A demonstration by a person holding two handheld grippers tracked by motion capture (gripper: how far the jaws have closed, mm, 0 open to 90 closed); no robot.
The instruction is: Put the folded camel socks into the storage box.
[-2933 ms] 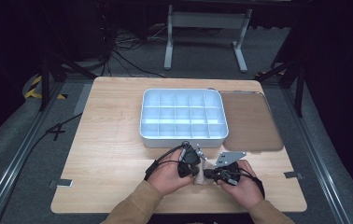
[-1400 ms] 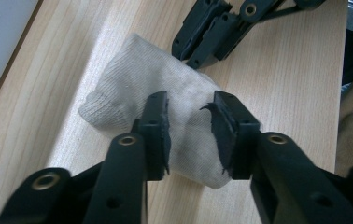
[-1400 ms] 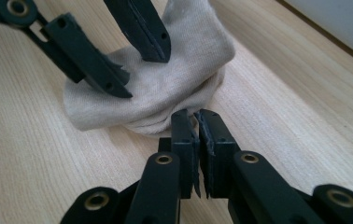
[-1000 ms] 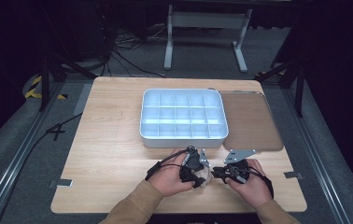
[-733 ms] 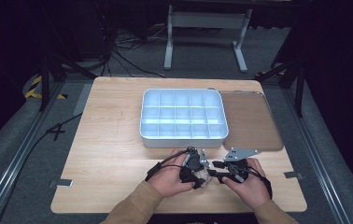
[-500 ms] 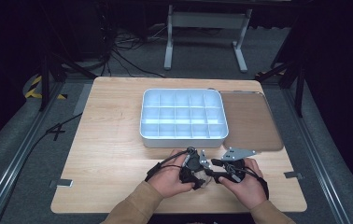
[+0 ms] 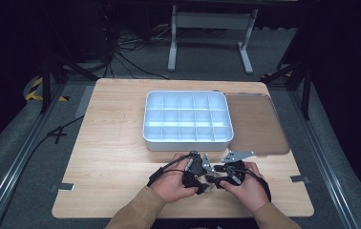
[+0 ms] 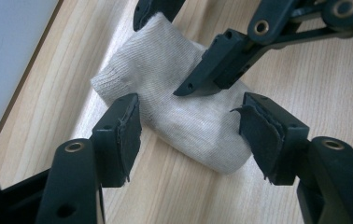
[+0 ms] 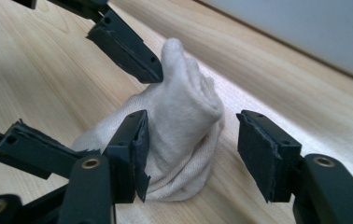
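Note:
An off-white sock (image 8: 179, 112), bunched into a loose roll, lies on the wooden table (image 7: 116, 157) near its front edge. My left gripper (image 8: 191, 137) straddles it, and its jaws have just been opening; the sock sits between the pads without being pressed. My right gripper (image 9: 198, 154) faces it from the other side and its jaws have also just been opening. Its left pad brushes the sock (image 9: 184, 121) and its right pad stands apart. In the high view both hands hold the left gripper (image 7: 193, 174) and right gripper (image 7: 226, 174) tip to tip over the sock (image 7: 209, 187).
A white tray (image 7: 186, 138) with several empty compartments stands just beyond the hands. A brown lid (image 7: 255, 124) lies flat to its right. Bare wood stretches to the left of the hands. The table's front edge is close behind them.
Both grippers' jaws have spread wider over the sock. The right gripper has shifted slightly; the left hand has stayed put.

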